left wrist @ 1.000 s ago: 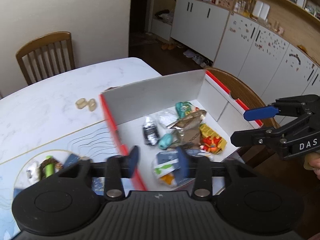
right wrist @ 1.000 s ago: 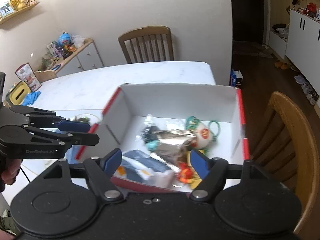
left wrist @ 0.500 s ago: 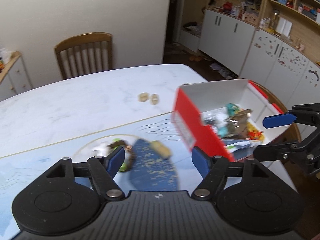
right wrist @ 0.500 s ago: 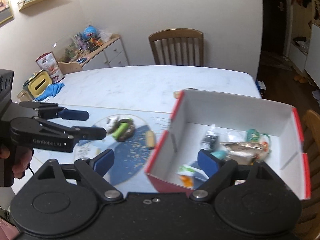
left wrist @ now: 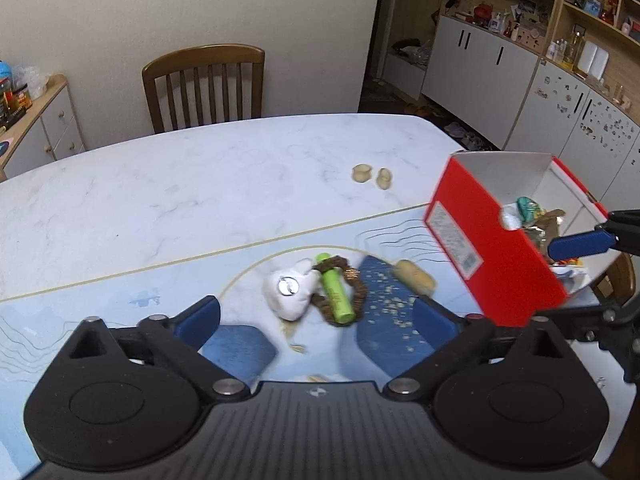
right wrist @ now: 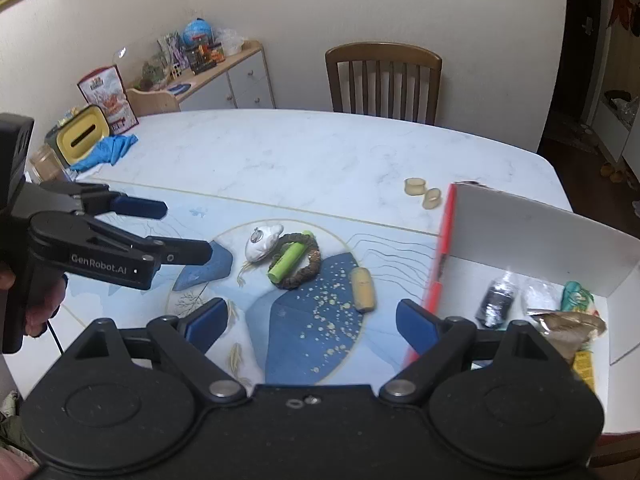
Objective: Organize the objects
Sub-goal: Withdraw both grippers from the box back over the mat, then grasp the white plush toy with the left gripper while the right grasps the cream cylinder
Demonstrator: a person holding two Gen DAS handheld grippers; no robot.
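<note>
A white pouch (left wrist: 289,290) (right wrist: 262,241), a green tube (left wrist: 336,289) (right wrist: 289,260) lying on a brown braided ring (left wrist: 356,280) (right wrist: 310,260), and a tan cylinder (left wrist: 414,277) (right wrist: 362,289) lie on the blue placemat (left wrist: 120,308). A red-and-white box (left wrist: 492,256) (right wrist: 520,236) at the right holds several packets. My left gripper (left wrist: 316,318) is open and empty, just short of the pouch; it also shows in the right wrist view (right wrist: 182,228). My right gripper (right wrist: 310,320) is open and empty, near the tan cylinder.
Two small beige rings (left wrist: 370,175) (right wrist: 422,192) sit on the marble table (left wrist: 180,184). A wooden chair (left wrist: 204,84) stands at the far side. A yellow tin (right wrist: 82,136) and a blue cloth (right wrist: 108,150) lie at the far left table edge. Cabinets (left wrist: 520,80) line the right wall.
Both grippers have swung left, away from above the box, and now face the items on the placemat. Both stay open and empty.
</note>
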